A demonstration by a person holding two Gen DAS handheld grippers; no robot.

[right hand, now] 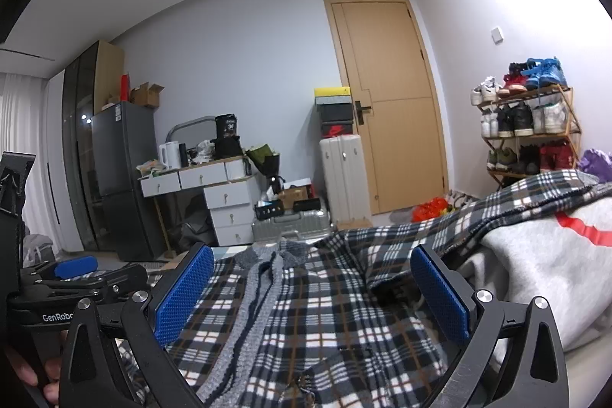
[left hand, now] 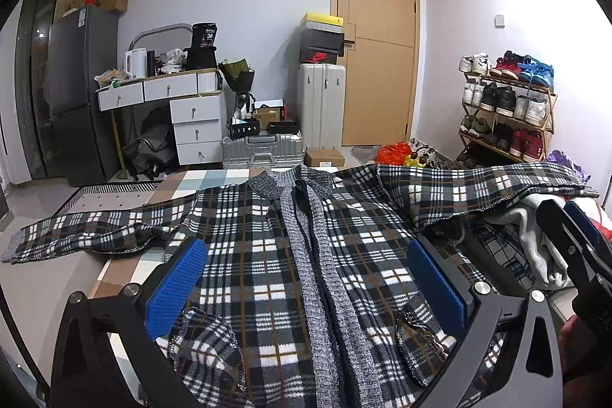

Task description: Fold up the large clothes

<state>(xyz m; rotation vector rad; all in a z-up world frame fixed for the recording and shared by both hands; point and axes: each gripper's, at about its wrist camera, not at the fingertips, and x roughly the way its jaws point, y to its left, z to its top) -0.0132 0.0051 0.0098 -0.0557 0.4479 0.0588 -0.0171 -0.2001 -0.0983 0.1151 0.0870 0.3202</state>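
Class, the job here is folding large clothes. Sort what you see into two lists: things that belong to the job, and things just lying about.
Belongs to the job:
plaid cardigan, spread flat
left gripper, open
right gripper, open

Just lying about:
grey sweatshirt, beside the cardigan
shoe rack
white suitcase
silver suitcase
desk
fridge
door
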